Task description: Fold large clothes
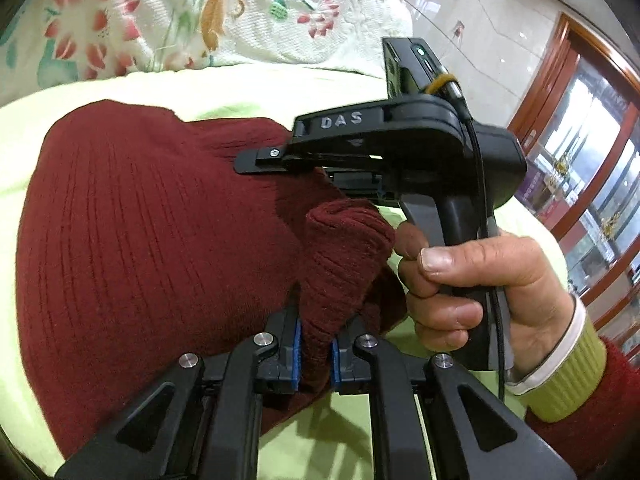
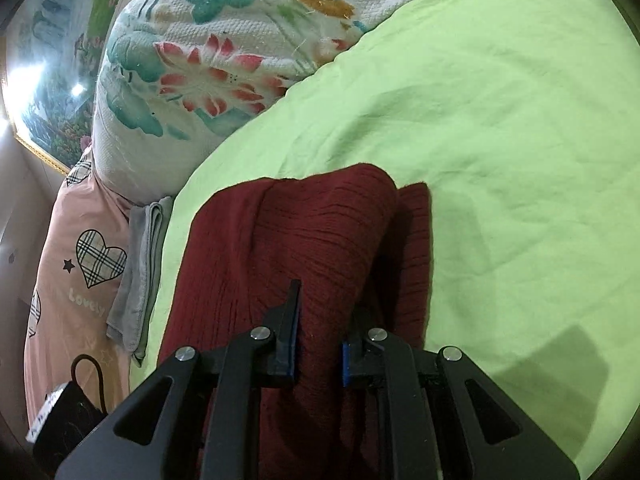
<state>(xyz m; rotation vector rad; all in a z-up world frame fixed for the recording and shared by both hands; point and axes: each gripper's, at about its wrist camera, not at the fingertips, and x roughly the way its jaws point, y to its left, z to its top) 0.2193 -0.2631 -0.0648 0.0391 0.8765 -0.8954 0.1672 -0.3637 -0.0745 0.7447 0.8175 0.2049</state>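
Note:
A dark red ribbed knit sweater (image 1: pixel 140 240) lies on a light green sheet (image 1: pixel 248 88). In the left wrist view my left gripper (image 1: pixel 316 344) is shut on a bunched fold of the sweater that rises between its blue pads. Beyond it a person's hand (image 1: pixel 480 280) holds my right gripper (image 1: pixel 304 174), whose fingers bite into the sweater's far edge. In the right wrist view the right gripper (image 2: pixel 320 332) is shut on a thick ridge of the sweater (image 2: pixel 320 232), with a folded layer draped ahead of it.
A floral white blanket (image 2: pixel 200 60) is heaped along the far edge of the green sheet (image 2: pixel 500 140). Pink heart-print bedding (image 2: pixel 80 260) and a folded grey cloth (image 2: pixel 140 272) lie to the left. A wood-framed glass cabinet (image 1: pixel 592 168) stands at the right.

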